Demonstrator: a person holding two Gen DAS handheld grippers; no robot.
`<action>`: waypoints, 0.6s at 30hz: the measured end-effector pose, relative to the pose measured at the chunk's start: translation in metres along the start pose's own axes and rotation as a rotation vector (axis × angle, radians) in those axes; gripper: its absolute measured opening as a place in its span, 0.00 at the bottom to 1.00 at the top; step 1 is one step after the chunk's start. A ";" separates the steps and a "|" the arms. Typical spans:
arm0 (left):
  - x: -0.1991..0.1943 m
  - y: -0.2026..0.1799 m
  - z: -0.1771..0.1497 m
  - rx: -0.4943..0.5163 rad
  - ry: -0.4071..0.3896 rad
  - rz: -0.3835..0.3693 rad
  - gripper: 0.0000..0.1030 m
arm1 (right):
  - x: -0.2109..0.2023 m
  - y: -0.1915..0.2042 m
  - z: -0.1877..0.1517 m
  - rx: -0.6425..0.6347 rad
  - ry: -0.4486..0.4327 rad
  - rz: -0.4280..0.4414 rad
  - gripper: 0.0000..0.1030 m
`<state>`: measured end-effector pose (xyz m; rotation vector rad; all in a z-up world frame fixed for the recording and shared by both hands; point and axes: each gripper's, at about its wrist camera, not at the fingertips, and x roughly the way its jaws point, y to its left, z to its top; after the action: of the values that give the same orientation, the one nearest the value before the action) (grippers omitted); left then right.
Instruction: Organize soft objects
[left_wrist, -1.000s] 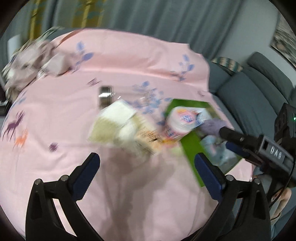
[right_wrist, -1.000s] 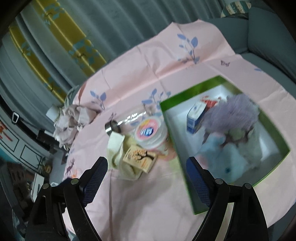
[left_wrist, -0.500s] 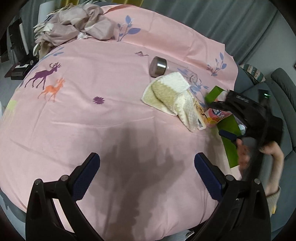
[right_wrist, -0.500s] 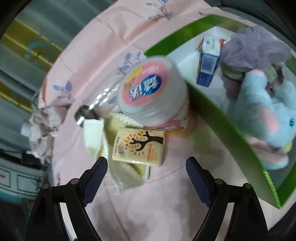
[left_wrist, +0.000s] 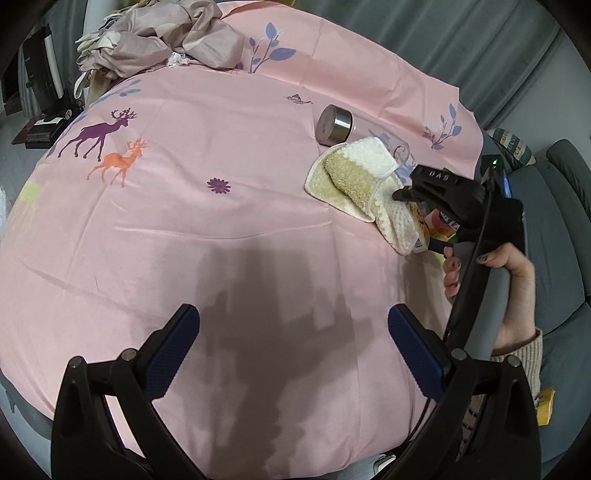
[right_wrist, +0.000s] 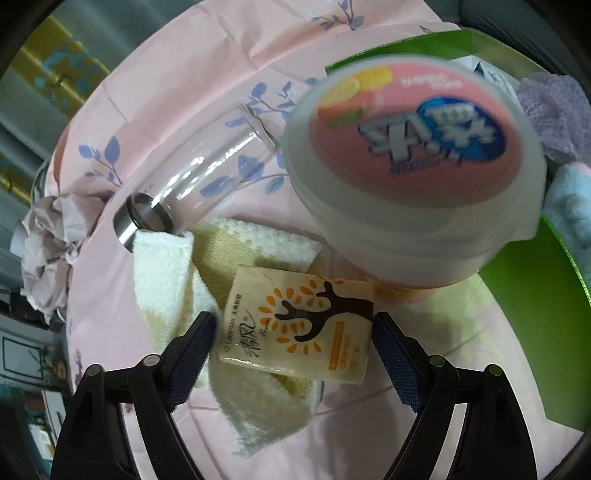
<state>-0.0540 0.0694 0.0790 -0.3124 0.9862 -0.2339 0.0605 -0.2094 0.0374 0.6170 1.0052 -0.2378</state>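
Between the blue-padded fingers of the right claw (right_wrist: 293, 338) a flat cream tissue packet printed with a brown and orange tree (right_wrist: 297, 326) is framed, lying on a folded cream and tan terry towel (right_wrist: 255, 402); the jaws are closing but the pads are not yet pressed on it, presumably so that this soft packet can be lifted into the green-walled box (right_wrist: 524, 306) at the right, where a lilac knitted item (right_wrist: 550, 110) and a pale blue plush toy (right_wrist: 570, 206) are already lodged; a round pink-lidded tub (right_wrist: 413, 147) stands just behind the packet, and a clear glass bottle with a steel cap (right_wrist: 192, 181) lies to the far left; over bare pink patterned cloth (left_wrist: 184, 221) on the counter, the left claw (left_wrist: 293, 350) is held apart and empty.
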 end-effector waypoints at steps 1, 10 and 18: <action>0.000 0.000 0.000 0.000 -0.001 -0.001 0.99 | -0.001 0.000 -0.001 -0.012 -0.006 0.002 0.78; 0.002 -0.004 -0.001 0.006 0.006 0.001 0.99 | -0.036 -0.007 -0.018 -0.104 -0.028 0.037 0.76; 0.005 -0.002 -0.003 0.011 0.012 0.015 0.99 | -0.064 -0.002 -0.052 -0.262 0.023 0.105 0.76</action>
<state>-0.0539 0.0653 0.0748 -0.2939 0.9981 -0.2275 -0.0112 -0.1865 0.0702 0.4323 1.0029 -0.0057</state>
